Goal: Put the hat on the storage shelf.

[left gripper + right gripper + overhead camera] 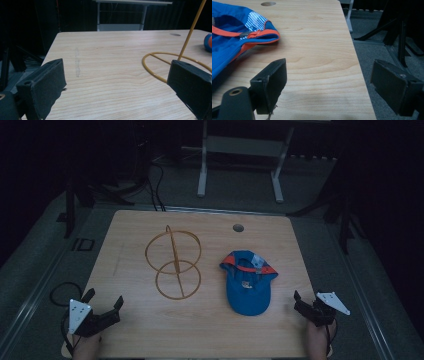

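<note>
Both claws gape empty: blue cap [246, 282] beside right claw [306, 304], well apart from left claw [104, 305].

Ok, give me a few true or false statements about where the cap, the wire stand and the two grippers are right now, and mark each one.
1. The blue cap lies to the right of the yellow wire stand. True.
2. The left gripper is shut on the wire stand. False: its jaws stand open, apart from the stand.
3. The cap has orange trim. True.
4. The right gripper holds the cap's brim. False: it is open, near the table's right edge, clear of the cap.
5. The cap hangs on the wire stand. False: it lies on the table beside it.
</note>
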### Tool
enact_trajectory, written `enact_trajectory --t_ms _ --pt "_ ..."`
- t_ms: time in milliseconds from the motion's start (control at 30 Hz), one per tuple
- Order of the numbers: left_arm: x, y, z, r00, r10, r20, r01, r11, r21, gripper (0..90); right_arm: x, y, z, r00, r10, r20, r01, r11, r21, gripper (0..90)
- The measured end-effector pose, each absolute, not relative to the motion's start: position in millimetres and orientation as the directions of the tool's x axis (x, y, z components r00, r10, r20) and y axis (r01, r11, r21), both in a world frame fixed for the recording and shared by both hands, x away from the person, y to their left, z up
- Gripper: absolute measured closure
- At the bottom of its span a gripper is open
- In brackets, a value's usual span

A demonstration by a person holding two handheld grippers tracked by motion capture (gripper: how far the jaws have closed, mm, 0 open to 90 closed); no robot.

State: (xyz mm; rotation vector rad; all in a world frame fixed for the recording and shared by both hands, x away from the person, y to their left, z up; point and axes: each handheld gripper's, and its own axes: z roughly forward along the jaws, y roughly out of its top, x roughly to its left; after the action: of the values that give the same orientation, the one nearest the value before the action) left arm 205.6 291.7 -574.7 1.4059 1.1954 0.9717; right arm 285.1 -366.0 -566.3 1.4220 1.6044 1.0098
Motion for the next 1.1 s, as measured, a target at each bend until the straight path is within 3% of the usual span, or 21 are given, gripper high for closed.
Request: enact_trajectory --t_ms 267,533,667,900,1100 --pt "204.1 292.4 -573.4 0.163 0.986 -0.036 0.171 0.007 0.985 2.2 286.1 -370.5 -566.4 -0.09 0.995 0.051 0.449 -0.005 0.893 14.5" --pt "202.6 285.5 -568.0 0.131 0.991 0.005 0.191 -0.03 0.981 2.1 288.6 -360.6 -551.9 -0.19 0.98 0.059 0.476 0.039 0.879 13.7" --pt "200.4 285.2 -565.4 0.131 0.991 -0.023 0.184 -0.002 0.983 2.2 295.7 -350.9 -540.4 -0.241 0.968 0.072 0.498 0.059 0.865 13.5" --pt "198.8 283.9 -561.9 0.223 0.97 -0.095 0.258 0.035 0.966 2.2 314.7 -336.8 -529.9 -0.348 0.931 0.108 0.505 0.089 0.858 13.6" --pt "202.9 279.8 -564.3 0.277 0.957 -0.092 0.308 0.002 0.951 2.2 334.0 -322.5 -526.1 -0.4 0.911 0.102 0.504 0.126 0.855 14.5"
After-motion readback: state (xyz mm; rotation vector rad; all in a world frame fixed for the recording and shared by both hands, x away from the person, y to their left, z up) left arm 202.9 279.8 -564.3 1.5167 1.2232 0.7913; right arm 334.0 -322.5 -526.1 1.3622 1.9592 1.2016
